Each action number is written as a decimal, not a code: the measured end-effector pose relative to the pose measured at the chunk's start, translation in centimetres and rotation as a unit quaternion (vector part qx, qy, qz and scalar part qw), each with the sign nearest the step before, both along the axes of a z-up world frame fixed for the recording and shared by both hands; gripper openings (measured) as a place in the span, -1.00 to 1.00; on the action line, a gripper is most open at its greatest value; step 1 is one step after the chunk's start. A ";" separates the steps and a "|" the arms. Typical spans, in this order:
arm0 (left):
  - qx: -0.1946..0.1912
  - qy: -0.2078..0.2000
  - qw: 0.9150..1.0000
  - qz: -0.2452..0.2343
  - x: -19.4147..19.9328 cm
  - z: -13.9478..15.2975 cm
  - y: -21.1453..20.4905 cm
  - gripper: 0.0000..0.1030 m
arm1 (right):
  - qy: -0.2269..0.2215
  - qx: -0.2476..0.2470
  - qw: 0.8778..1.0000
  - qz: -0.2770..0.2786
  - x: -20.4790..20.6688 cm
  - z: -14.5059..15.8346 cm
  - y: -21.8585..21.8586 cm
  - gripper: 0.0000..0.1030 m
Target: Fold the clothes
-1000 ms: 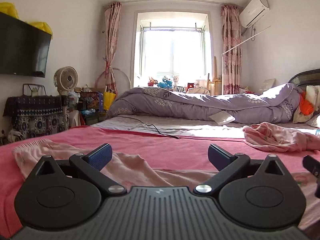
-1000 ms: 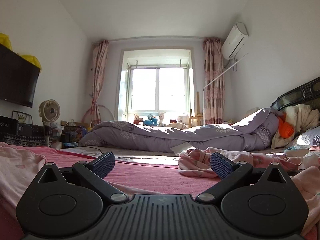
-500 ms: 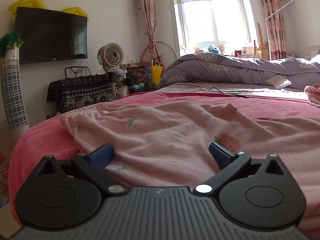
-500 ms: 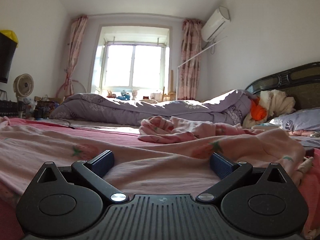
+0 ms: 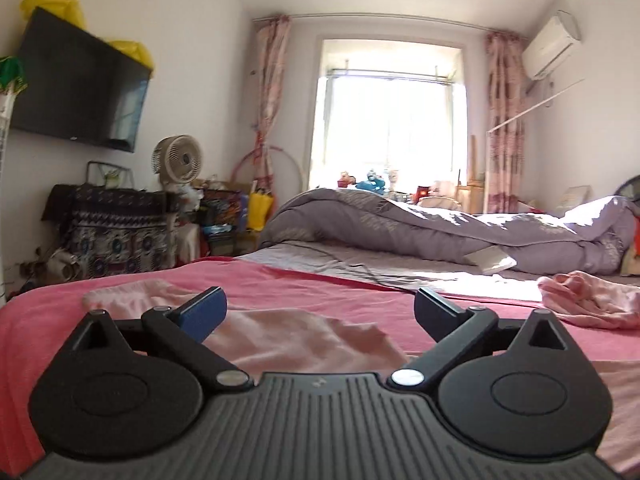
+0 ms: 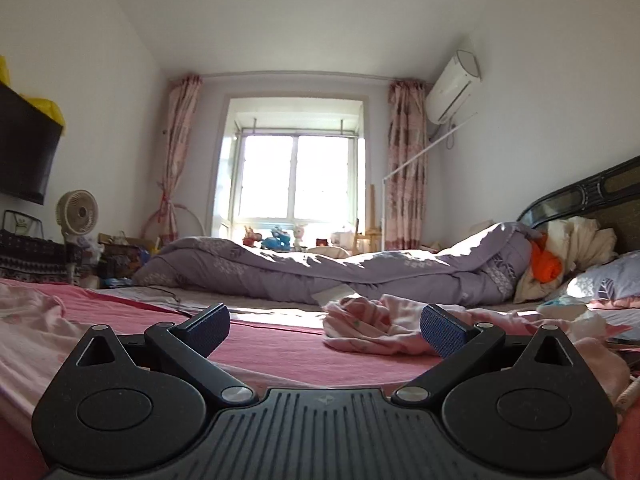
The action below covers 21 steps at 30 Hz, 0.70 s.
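Purple quilt (image 5: 420,228) bunched across the far side of the bed, window (image 6: 296,180) behind it, fan (image 5: 178,158) and TV (image 5: 76,84) on the left wall. A black cable (image 5: 360,268) runs over the grey sheet. Nothing blocks either gripper. Left gripper (image 5: 320,312) fingers spread wide, holding nothing, low over the pale pink garment (image 5: 296,332), which lies flat on the pink blanket (image 5: 320,284), long axis running left to right. Right gripper (image 6: 324,326) also wide open and empty; a second crumpled pink garment (image 6: 368,330) sits just beyond it. Versus half a second ago, both cameras have lifted and pulled back: the garment fills less of each view.
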<state>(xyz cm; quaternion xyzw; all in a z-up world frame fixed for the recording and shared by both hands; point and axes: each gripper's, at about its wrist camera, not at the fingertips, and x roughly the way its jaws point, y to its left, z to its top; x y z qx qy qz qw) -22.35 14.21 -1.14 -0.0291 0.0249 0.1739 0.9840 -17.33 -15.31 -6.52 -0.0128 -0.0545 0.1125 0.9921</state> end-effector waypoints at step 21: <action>0.113 0.072 0.990 -0.044 3.6 -6.2 -10.6 1.00 | 0.043 0.002 0.991 -0.126 3.5 -4.6 -10.0 0.99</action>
